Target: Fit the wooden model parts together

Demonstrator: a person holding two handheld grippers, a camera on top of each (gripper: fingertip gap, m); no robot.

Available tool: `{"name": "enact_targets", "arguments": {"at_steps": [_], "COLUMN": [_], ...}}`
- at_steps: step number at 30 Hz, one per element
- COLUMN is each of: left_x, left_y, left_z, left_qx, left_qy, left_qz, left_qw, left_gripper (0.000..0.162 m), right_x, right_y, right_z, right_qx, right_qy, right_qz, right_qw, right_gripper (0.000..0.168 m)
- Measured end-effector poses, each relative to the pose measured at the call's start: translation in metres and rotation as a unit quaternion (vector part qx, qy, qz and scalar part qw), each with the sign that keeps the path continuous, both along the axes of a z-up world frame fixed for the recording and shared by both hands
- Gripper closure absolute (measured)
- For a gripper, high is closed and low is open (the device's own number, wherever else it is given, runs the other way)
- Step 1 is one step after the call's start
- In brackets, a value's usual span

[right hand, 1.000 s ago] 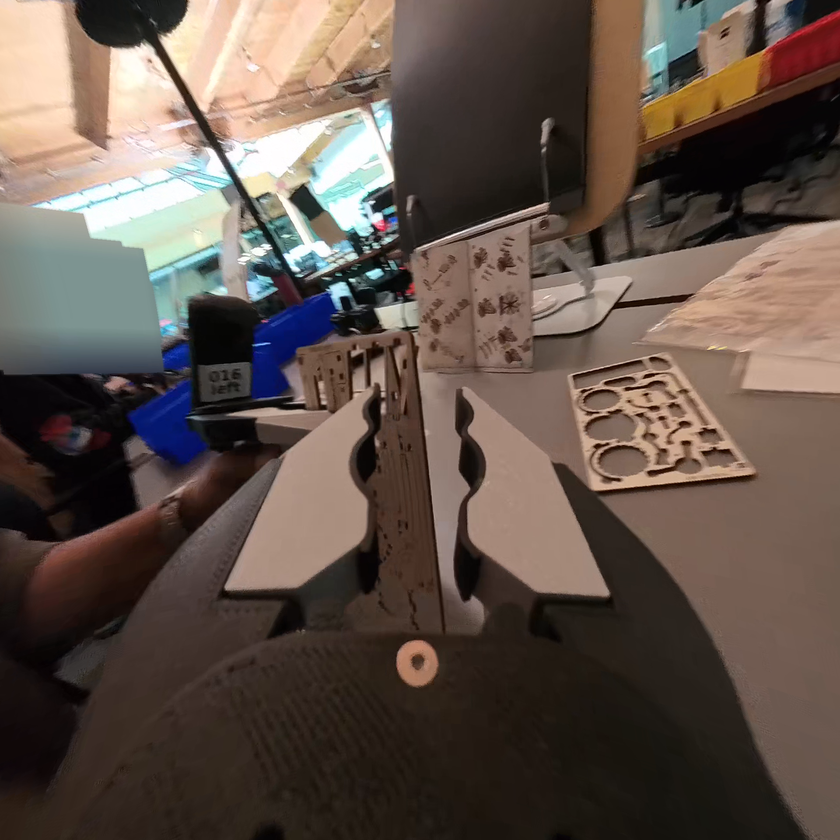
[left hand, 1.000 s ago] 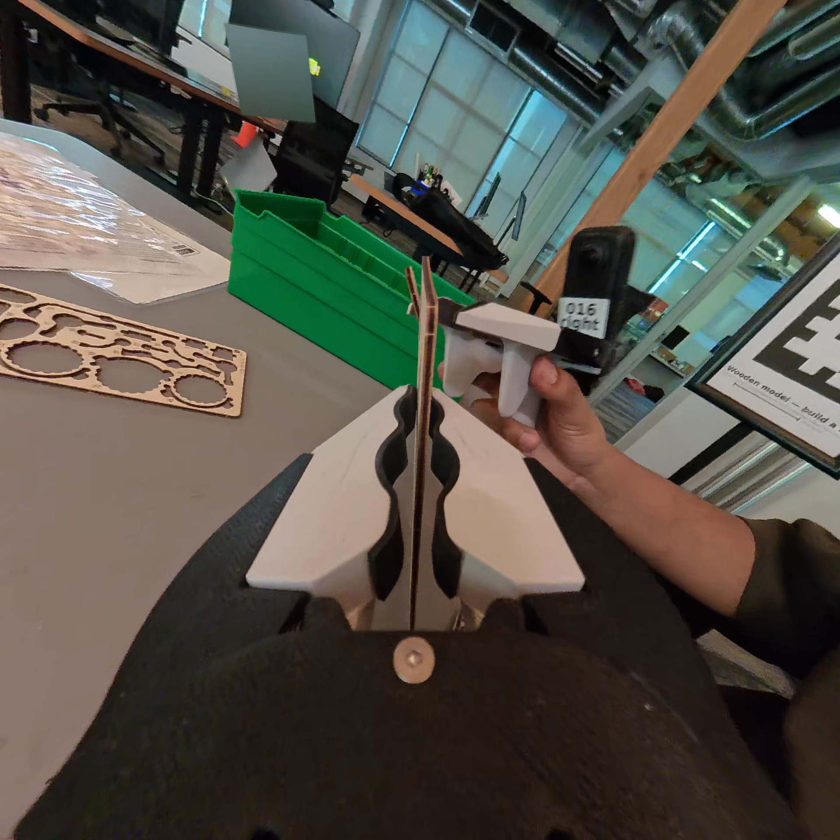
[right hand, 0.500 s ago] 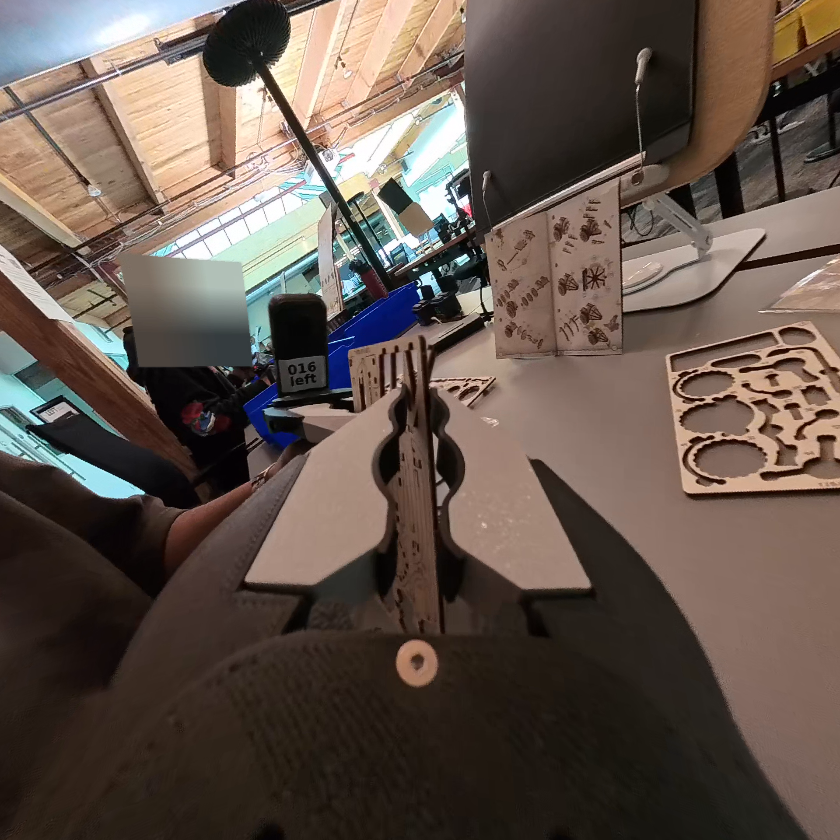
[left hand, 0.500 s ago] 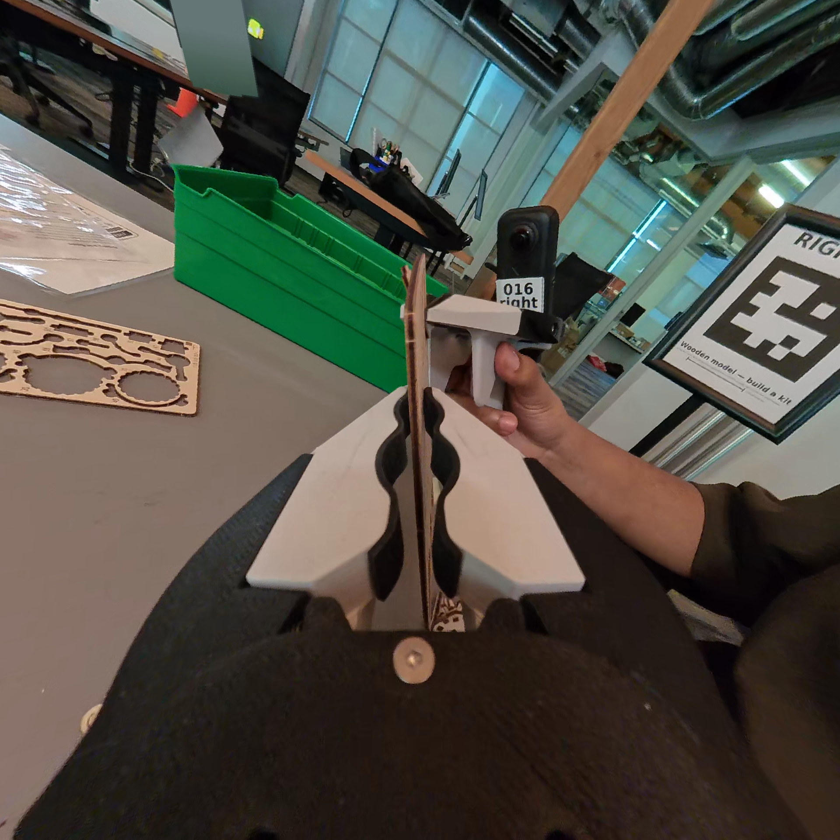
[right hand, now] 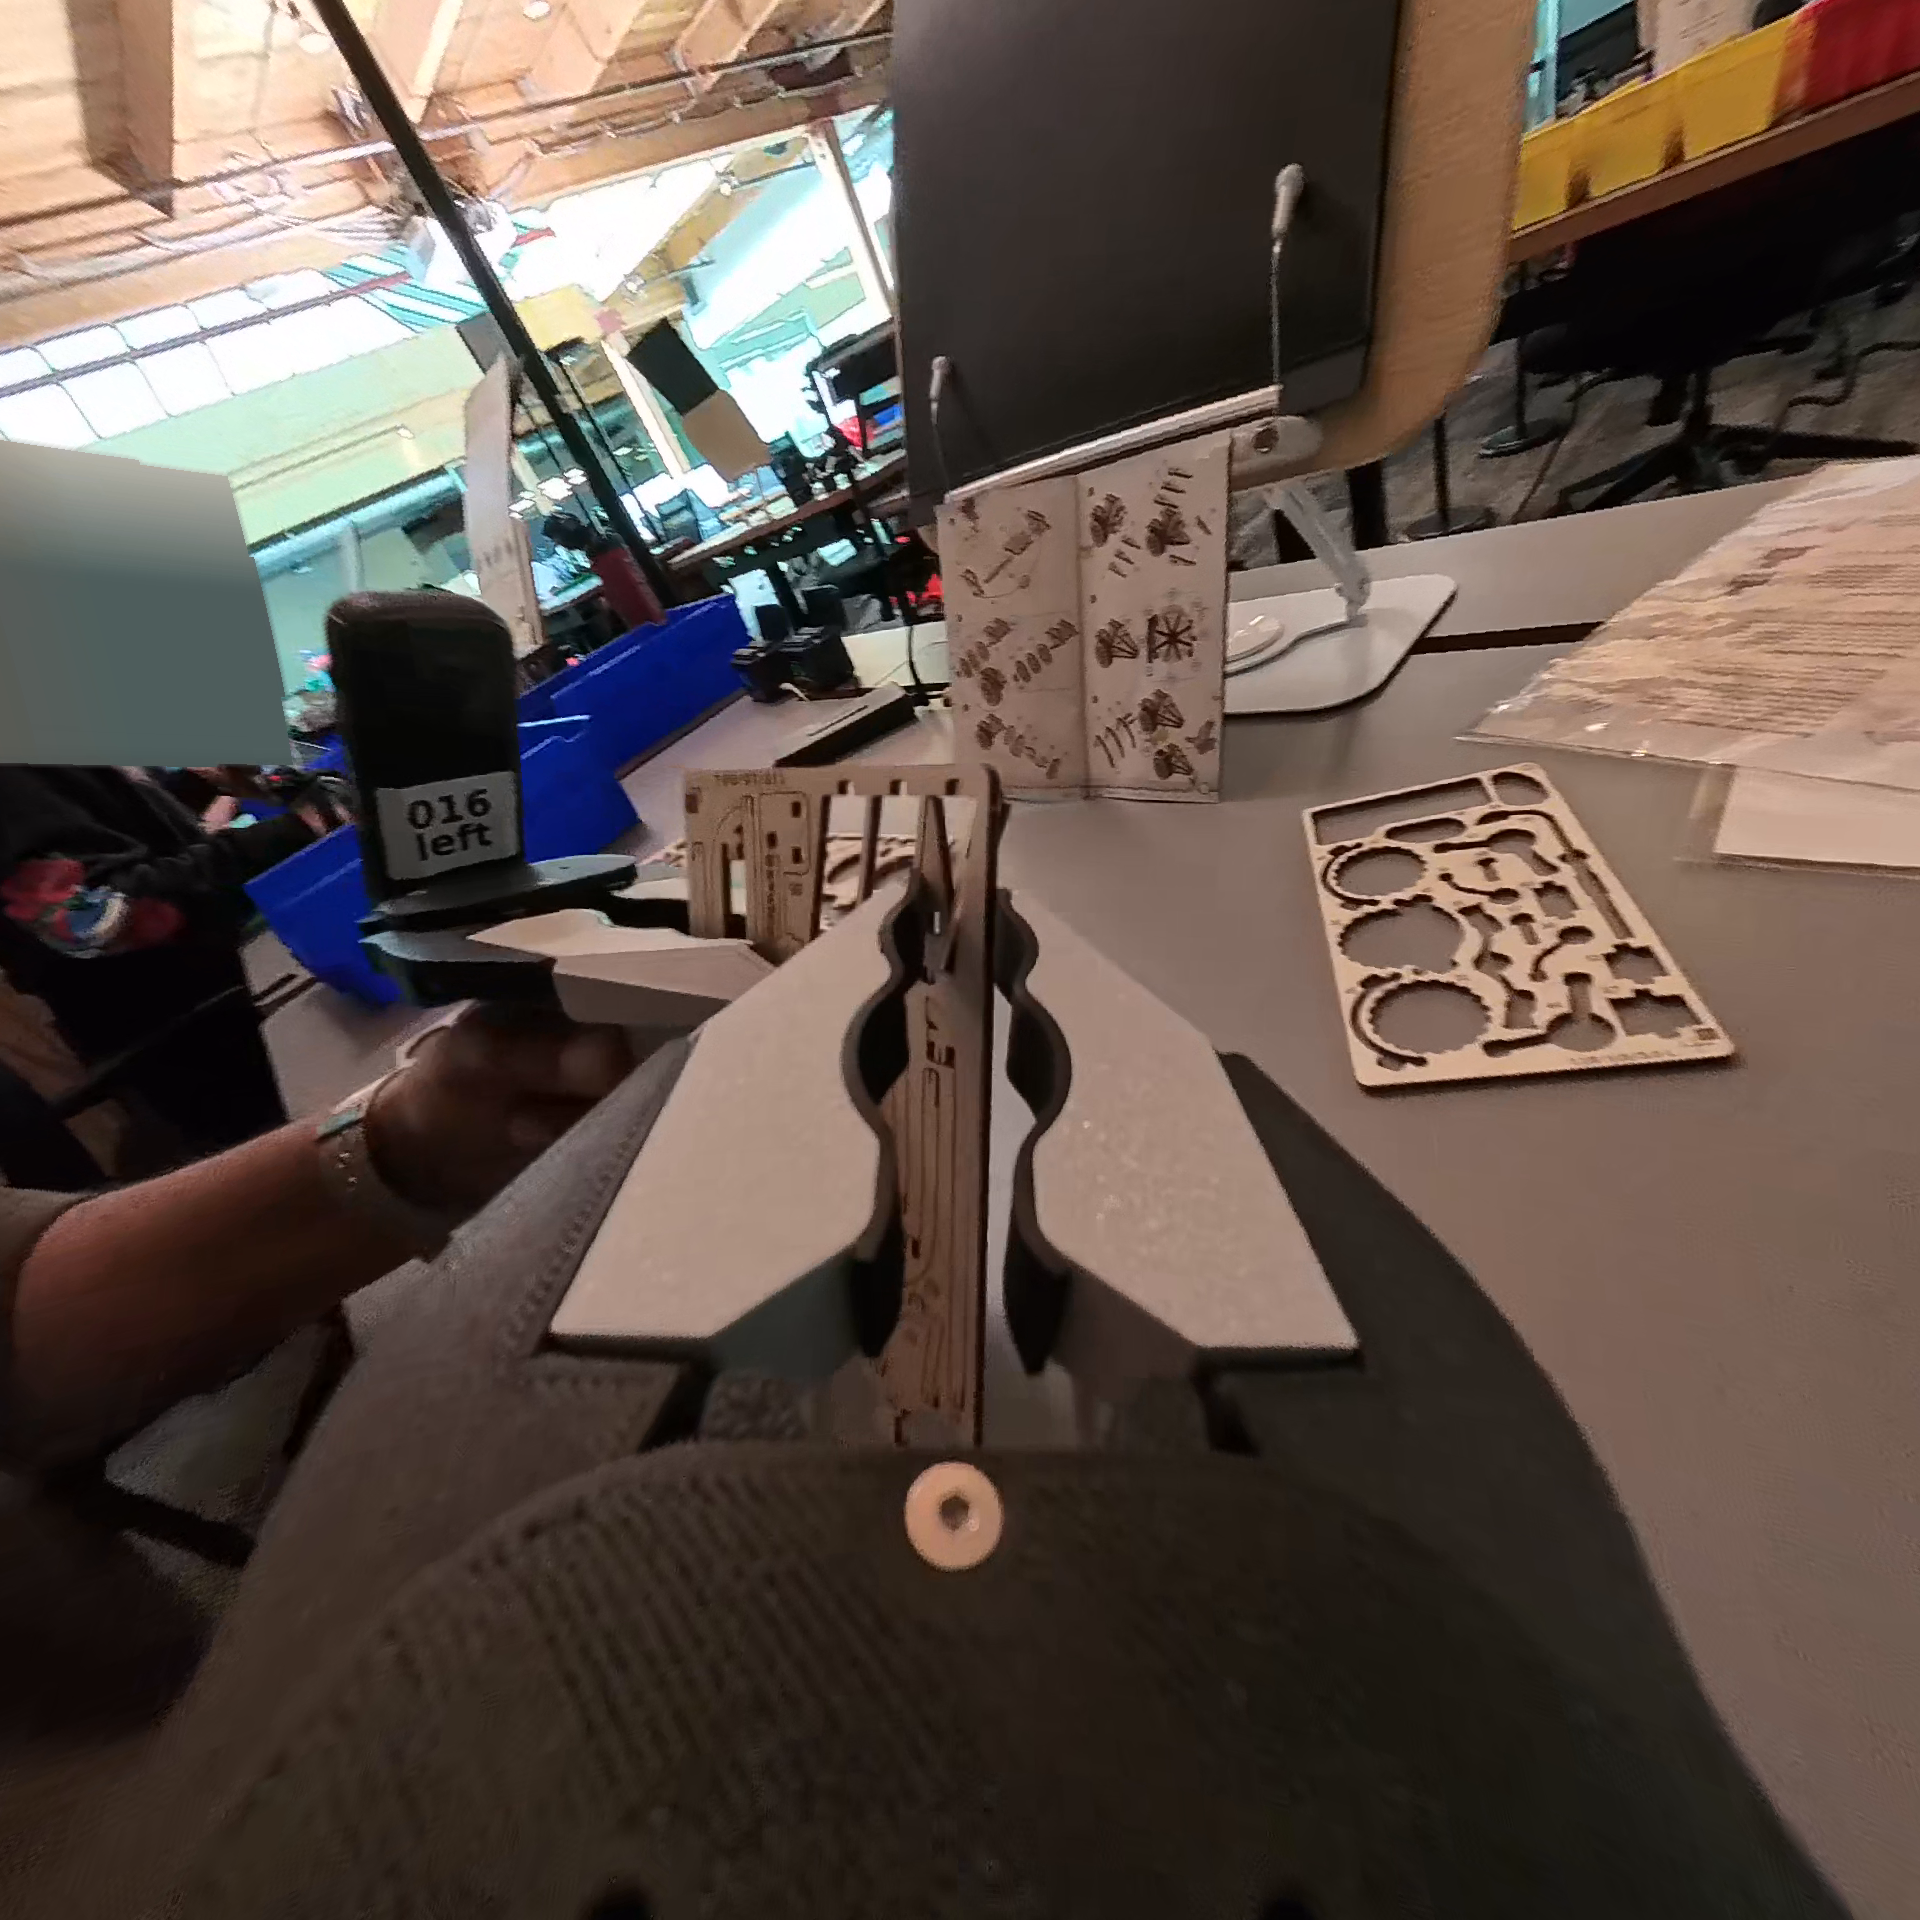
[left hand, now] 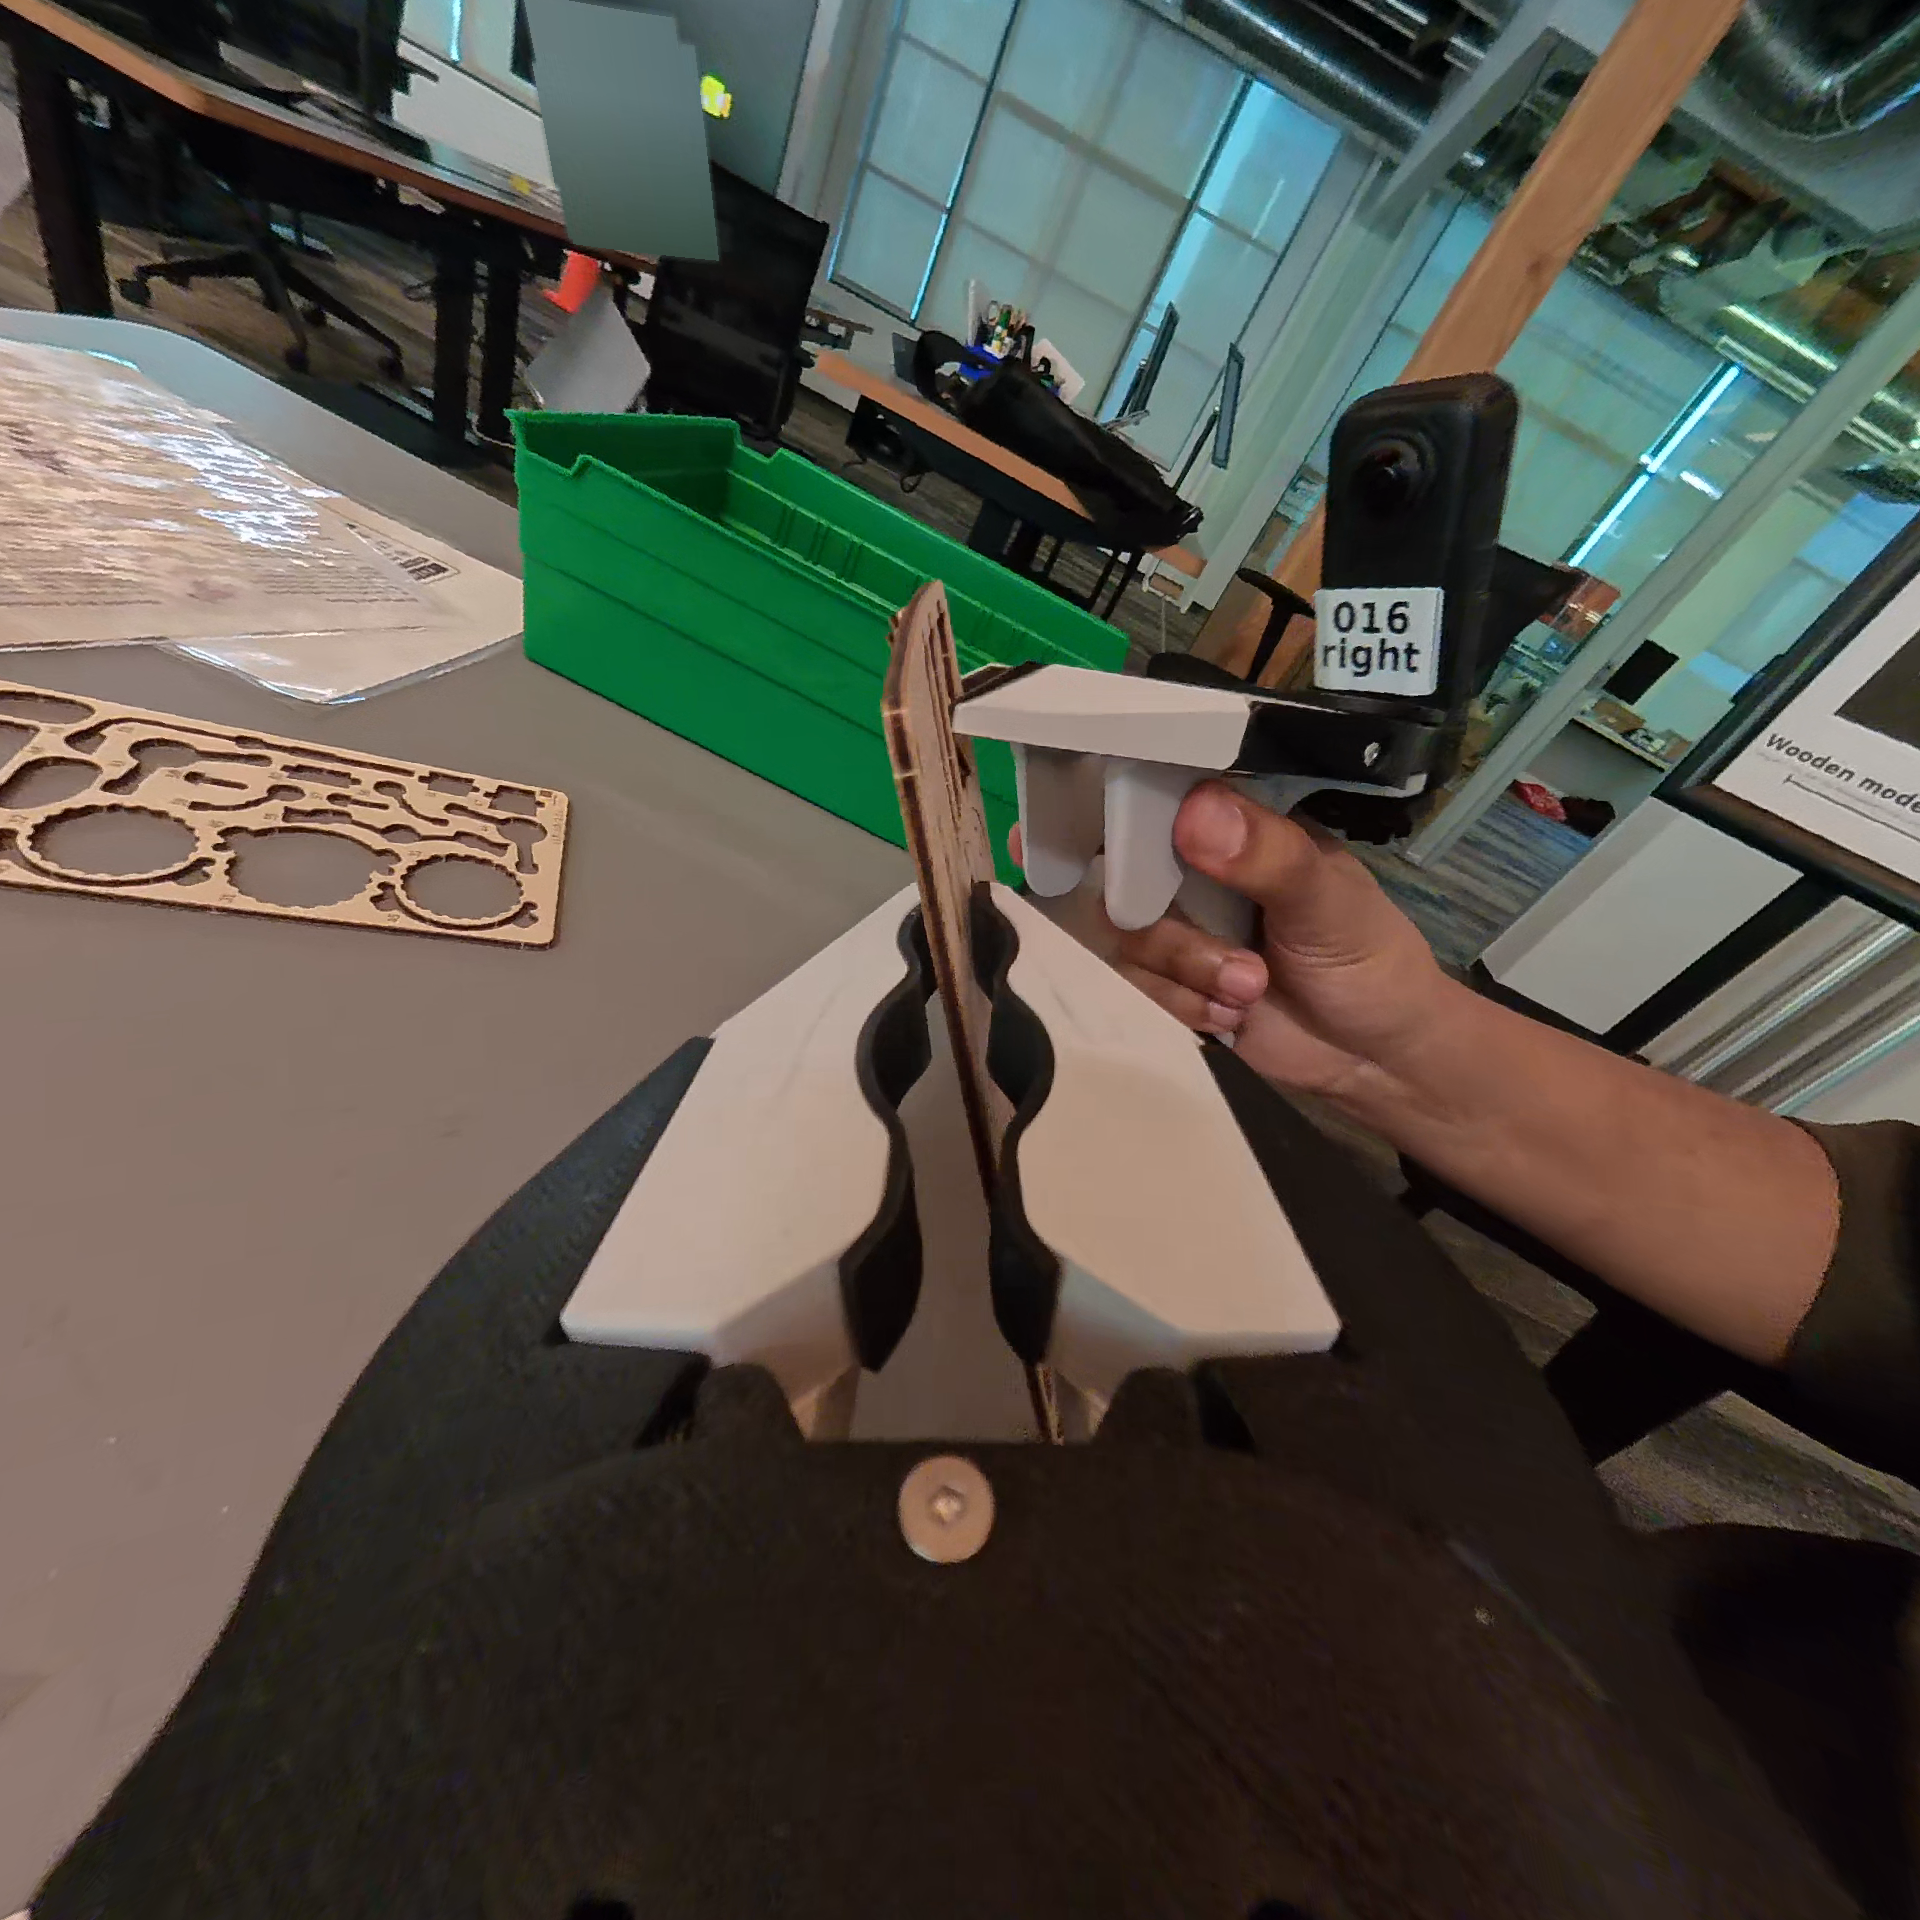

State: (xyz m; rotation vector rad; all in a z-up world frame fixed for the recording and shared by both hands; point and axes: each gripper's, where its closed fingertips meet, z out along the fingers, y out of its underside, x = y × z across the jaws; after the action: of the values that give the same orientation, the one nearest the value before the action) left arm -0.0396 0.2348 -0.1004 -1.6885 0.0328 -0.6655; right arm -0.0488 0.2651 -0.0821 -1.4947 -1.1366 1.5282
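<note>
Wooden sheet between both tongs

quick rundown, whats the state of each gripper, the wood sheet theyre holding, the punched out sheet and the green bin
left gripper: shut on the thin laser-cut wooden sheet
right gripper: shut on the same sheet
thin laser-cut wooden sheet: held on edge above the table, tilted
punched-out wooden frame sheet: flat on the grey table, parts removed
green plastic bin: upright, open-topped

Each claw has two pale grey wedge fingers lined with wavy black pads, on a black textured body with one silver screw. A dark sleeve shows at right; a wristband at left.
</note>
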Motion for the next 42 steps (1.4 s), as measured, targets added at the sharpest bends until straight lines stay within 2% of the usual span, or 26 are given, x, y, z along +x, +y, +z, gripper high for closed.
{"name": "enact_targets", "arguments": {"at_steps": [5, 8, 10, 13, 15, 19, 21, 22, 24, 25, 26, 30, 32, 36, 42], "left_x": [0.001, 0.001, 0.0, -0.004, -0.01, -0.013, -0.008, -0.006, -0.009, -0.01, -0.007, 0.016, 0.03, 0.04, 0.026], "left_y": [0.0, 0.0, 0.001, -0.001, -0.004, -0.009, -0.013, -0.016, -0.022, -0.024, -0.024, -0.028, -0.03, -0.029, -0.027], "left_z": [0.001, -0.001, -0.004, 0.002, 0.007, 0.016, 0.024, 0.034, 0.051, 0.054, 0.051, 0.048, 0.047, 0.049, 0.052], "left_qx": [0.005, 0.001, -0.003, -0.002, 0.001, 0.003, -0.002, -0.003, -0.018, -0.023, -0.038, -0.068, -0.083, -0.09, -0.074], "left_qy": [-0.013, -0.012, 0.012, -0.028, -0.065, -0.128, -0.198, -0.266, -0.423, -0.466, -0.477, -0.489, -0.474, -0.477, -0.486], "left_qz": [0.0, -0.001, 0.007, -0.006, -0.014, -0.044, -0.083, -0.114, -0.175, -0.192, -0.203, -0.245, -0.261, -0.266, -0.241], "left_qw": [1.0, 1.0, 1.0, 1.0, 0.998, 0.991, 0.977, 0.957, 0.889, 0.863, 0.855, 0.834, 0.837, 0.833, 0.837], "left_gripper": [0.161, 0.161, 0.162, 0.162, 0.162, 0.162, 0.162, 0.162, 0.162, 0.162, 0.162, 0.162, 0.162, 0.162, 0.162], "right_x": [0.0, -0.002, -0.002, 0.005, 0.013, 0.022, 0.024, 0.024, 0.024, 0.025, 0.027, 0.033, 0.035, 0.038, 0.036], "right_y": [0.001, 0.003, 0.004, 0.006, 0.014, 0.013, 0.005, 0.0, -0.01, -0.015, -0.02, -0.03, -0.033, -0.048, -0.046], "right_z": [0.001, -0.003, -0.006, 0.006, 0.017, 0.029, 0.038, 0.042, 0.048, 0.051, 0.053, 0.061, 0.062, 0.06, 0.048], "right_qx": [0.002, -0.08, -0.093, -0.126, -0.149, -0.138, -0.113, -0.096, -0.06, -0.045, -0.035, -0.03, -0.024, 0.005, 0.031], "right_qy": [-0.001, 0.007, 0.014, 0.054, 0.089, 0.131, 0.163, 0.174, 0.186, 0.19, 0.195, 0.203, 0.199, 0.176, 0.145], "right_qz": [-0.022, -0.006, 0.0, 0.029, 0.035, 0.066, 0.084, 0.092, 0.114, 0.127, 0.141, 0.175, 0.186, 0.219, 0.207], "right_qw": [1.0, 0.997, 0.996, 0.99, 0.984, 0.98, 0.977, 0.976, 0.974, 0.973, 0.97, 0.963, 0.962, 0.96, 0.967], "right_gripper": [0.157, 0.157, 0.156, 0.154, 0.143, 0.139, 0.123, 0.119, 0.11, 0.105, 0.103, 0.089, 0.088, 0.098, 0.098]}}
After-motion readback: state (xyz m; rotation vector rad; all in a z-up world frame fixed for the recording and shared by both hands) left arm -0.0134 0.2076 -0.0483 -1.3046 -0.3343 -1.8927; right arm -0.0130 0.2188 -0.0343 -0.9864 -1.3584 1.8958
